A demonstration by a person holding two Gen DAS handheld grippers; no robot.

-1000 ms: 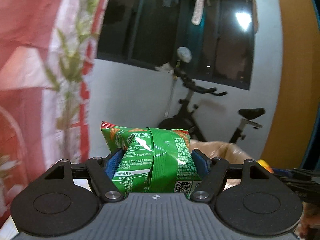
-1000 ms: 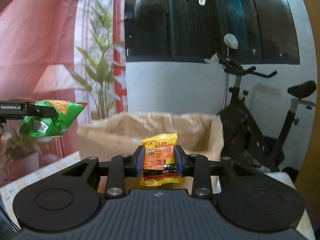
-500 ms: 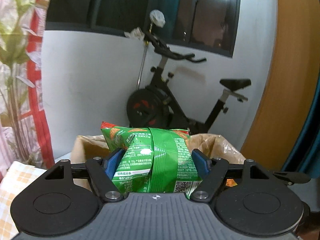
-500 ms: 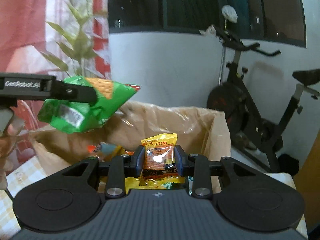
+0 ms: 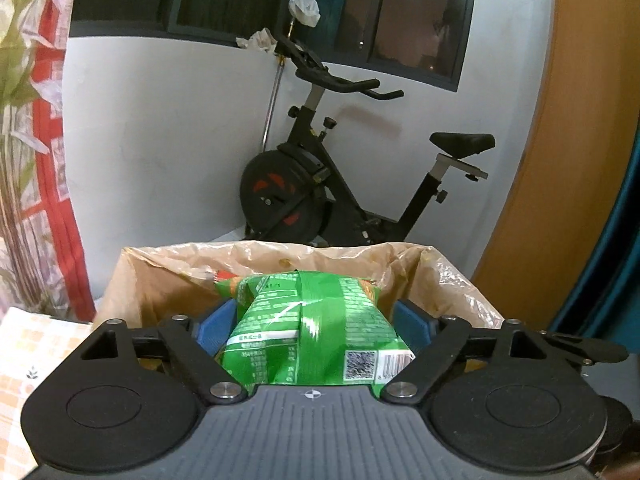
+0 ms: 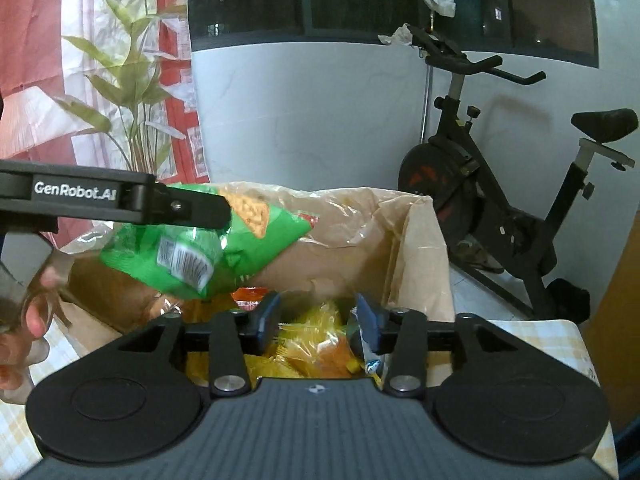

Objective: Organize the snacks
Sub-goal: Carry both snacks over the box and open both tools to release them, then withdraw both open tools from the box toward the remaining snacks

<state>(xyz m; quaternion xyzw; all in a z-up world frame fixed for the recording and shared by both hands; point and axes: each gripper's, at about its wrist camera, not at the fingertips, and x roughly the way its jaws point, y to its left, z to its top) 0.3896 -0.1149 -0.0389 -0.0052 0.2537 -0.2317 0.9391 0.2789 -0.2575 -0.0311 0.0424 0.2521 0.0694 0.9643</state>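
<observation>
The left hand-held gripper [image 5: 314, 322] pinches a green chip bag [image 5: 316, 336] between its blue pads above the plastic-lined cardboard box [image 6: 416, 248], while the right hand-held gripper [image 6: 316, 318] hangs spread wide and empty over yellow snack packets [image 6: 308, 344] inside.

Green snack bag [image 5: 316, 332] tilted above lined box [image 5: 452, 284].
</observation>
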